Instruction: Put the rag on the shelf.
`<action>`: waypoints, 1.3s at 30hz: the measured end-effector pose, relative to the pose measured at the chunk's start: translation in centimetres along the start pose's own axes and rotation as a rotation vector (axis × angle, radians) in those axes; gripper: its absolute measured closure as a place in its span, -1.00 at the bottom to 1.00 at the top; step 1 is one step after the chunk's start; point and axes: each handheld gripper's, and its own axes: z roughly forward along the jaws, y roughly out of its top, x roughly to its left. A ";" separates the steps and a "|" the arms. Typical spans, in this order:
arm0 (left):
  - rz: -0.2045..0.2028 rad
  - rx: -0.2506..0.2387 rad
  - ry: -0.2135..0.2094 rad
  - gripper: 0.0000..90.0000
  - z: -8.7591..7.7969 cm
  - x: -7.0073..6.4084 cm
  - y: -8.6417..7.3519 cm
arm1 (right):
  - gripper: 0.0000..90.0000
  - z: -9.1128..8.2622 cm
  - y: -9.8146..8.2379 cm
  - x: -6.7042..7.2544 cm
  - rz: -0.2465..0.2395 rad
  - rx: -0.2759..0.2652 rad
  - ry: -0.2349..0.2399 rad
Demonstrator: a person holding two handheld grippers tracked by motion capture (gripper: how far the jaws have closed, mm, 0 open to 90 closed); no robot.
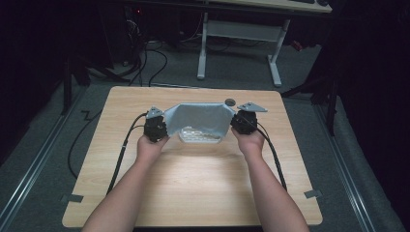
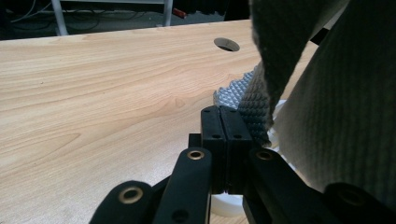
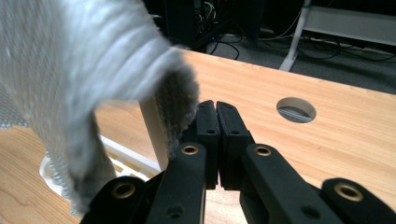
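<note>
**Grey cloth held stretched above white tray**

The left gripper and right gripper each have jaws clamped together on an opposite end of a grey ribbed fabric cloth. The cloth's long axis runs between the two grippers, parallel to the far table edge. It hangs directly above a white slatted plastic tray, which sits near the centre of the light wooden table, toward the far edge. Both hands are equally near. A round cable hole lies by the far edge. Dark room; cables on grey floor
</note>
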 end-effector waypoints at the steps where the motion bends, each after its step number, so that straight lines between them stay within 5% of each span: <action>1: 0.000 0.001 0.000 1.00 0.0 0.0 0.0 | 0.98 0.1 -0.1 0.0 -0.001 0.003 0.000; 14: -0.008 -0.006 0.033 0.98 -0.6 0.3 -0.3 | 0.89 0.9 -0.6 0.5 0.010 0.037 -0.004; 26: -0.013 -0.061 0.101 0.40 -2.9 1.4 0.5 | 0.52 -0.5 0.5 -0.6 -0.001 0.003 -0.043; 39: -0.015 -0.100 0.177 0.12 -6.7 2.8 0.5 | 0.22 -2.3 1.0 -1.5 -0.025 -0.001 -0.070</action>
